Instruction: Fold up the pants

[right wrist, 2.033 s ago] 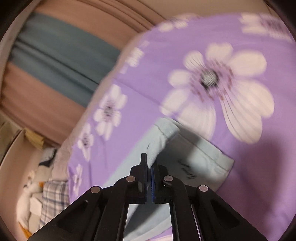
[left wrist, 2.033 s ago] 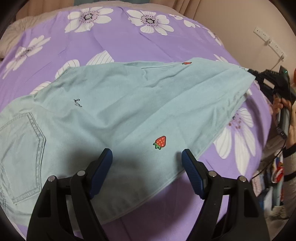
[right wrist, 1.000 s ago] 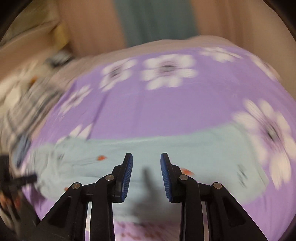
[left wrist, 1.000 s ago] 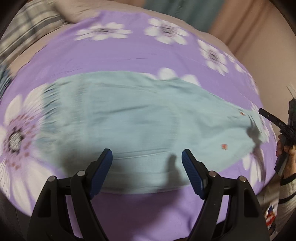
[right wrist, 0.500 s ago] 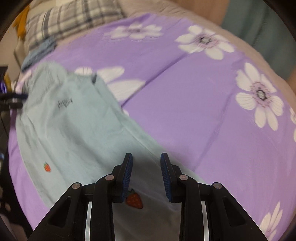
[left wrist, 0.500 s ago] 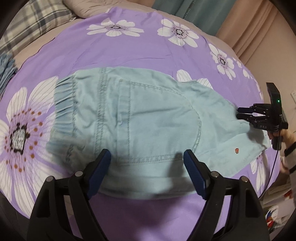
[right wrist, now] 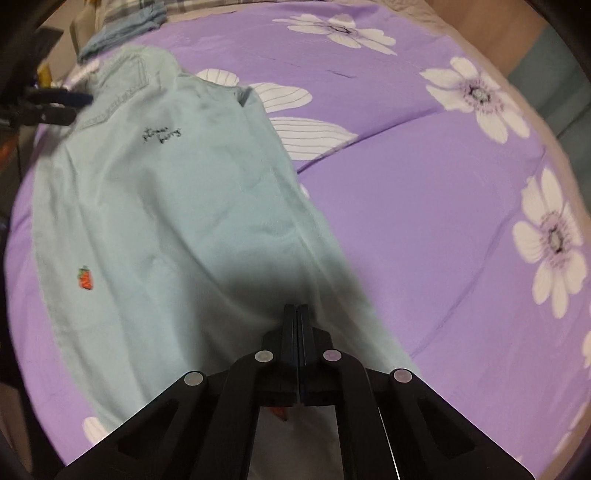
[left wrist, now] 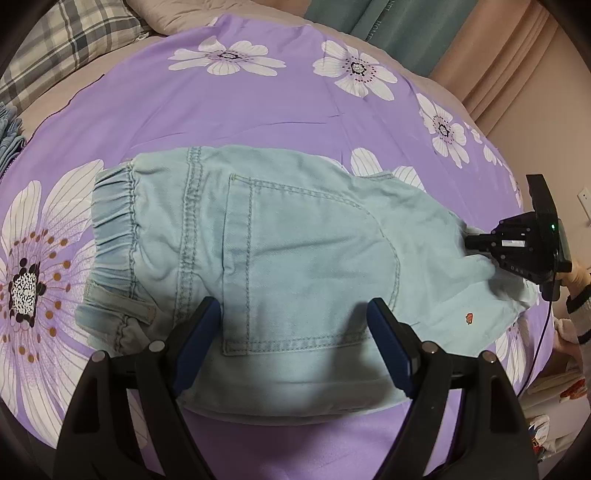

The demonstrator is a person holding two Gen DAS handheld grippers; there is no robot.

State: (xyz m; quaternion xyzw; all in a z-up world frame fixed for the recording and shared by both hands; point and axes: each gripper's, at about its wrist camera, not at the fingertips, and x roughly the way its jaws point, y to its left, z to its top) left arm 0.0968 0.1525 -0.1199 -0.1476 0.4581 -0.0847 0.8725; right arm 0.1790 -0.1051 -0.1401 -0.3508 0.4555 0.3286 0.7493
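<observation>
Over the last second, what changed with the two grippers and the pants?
The right gripper came down onto the leg end of the pants and its jaws have just closed, pinching the fabric there. The left gripper stayed open above the waist end, near the back pocket. The pants stayed flat on the purple bedspread.

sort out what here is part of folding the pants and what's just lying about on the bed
Part of the job:
- light blue pants, spread on the purple floral sheet
- left hand-held gripper, open over the back pocket
- right hand-held gripper, jaws just closed on the leg fabric

Just lying about:
- plaid pillow
- folded blue cloth by the bed's edge
</observation>
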